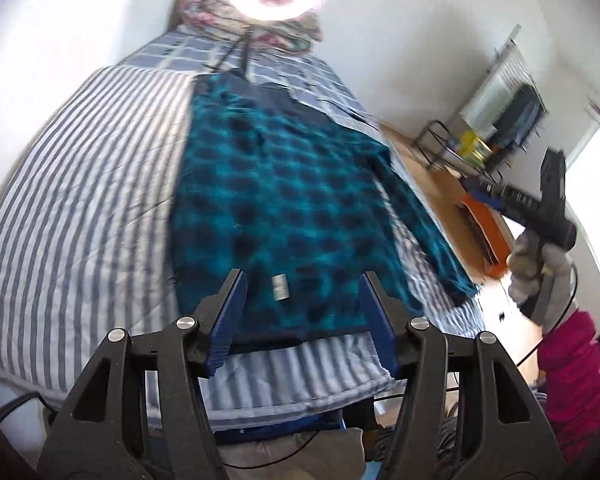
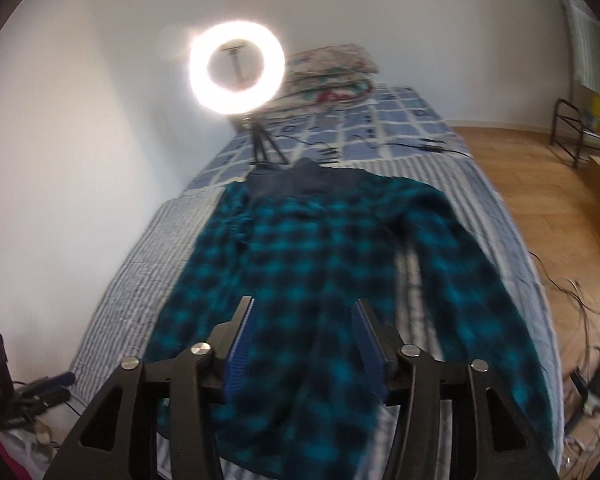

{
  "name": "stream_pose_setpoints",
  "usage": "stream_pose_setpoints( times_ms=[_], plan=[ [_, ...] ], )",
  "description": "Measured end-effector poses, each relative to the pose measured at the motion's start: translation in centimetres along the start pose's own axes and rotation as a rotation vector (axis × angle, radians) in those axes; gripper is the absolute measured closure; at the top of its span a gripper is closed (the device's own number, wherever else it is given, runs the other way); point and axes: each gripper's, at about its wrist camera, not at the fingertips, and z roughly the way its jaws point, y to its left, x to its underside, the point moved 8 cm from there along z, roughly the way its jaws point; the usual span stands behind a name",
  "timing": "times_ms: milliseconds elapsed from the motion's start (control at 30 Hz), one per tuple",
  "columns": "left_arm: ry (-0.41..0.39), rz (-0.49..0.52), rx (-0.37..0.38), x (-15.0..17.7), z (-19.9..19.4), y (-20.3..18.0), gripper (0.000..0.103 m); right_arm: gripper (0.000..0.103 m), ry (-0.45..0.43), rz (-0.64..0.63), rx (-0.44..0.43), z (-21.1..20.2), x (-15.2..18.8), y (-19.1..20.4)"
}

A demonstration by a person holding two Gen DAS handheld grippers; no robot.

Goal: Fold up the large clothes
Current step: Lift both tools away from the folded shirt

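A teal and black plaid hooded jacket [image 1: 284, 200] lies flat on the striped bed cover, hood toward the far end; it also shows in the right wrist view [image 2: 320, 280]. One sleeve [image 1: 424, 220] lies along the bed's right edge. My left gripper [image 1: 300, 292] is open and empty above the jacket's near hem. My right gripper [image 2: 302, 320] is open and empty above the jacket's lower body. The right gripper's body also shows in the left wrist view [image 1: 548, 200], held up in a gloved hand off the bed's right side.
A lit ring light on a small tripod [image 2: 236, 68] stands on the bed beyond the hood. Folded floral bedding [image 2: 328, 68] lies at the far end. Cables [image 2: 428, 146] cross the checked sheet. Wooden floor [image 2: 540, 200] and a rack [image 2: 572, 128] are at right.
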Motion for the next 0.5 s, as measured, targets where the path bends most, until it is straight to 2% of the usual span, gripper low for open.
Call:
stream_pose_setpoints(
  times_ms=[67,200,333,500],
  plan=[
    [0.011,0.043,0.014,-1.0,0.3,-1.3,0.043,0.043,-0.006,0.036,0.044,-1.4,1.4,-2.8],
    [0.019,0.105,0.019,-2.5,1.5,-2.8,0.043,0.043,-0.013,0.12,0.121,-3.9,4.0,-8.6],
    [0.037,0.068,0.036,-2.4,3.3,-2.2,0.043,0.043,-0.009,0.217,0.184,-5.4,6.3,-14.4],
    [0.125,0.028,0.013,-0.6,6.5,-0.9,0.043,0.043,0.028,0.349,0.239,-5.1,10.1,-20.6]
  ],
)
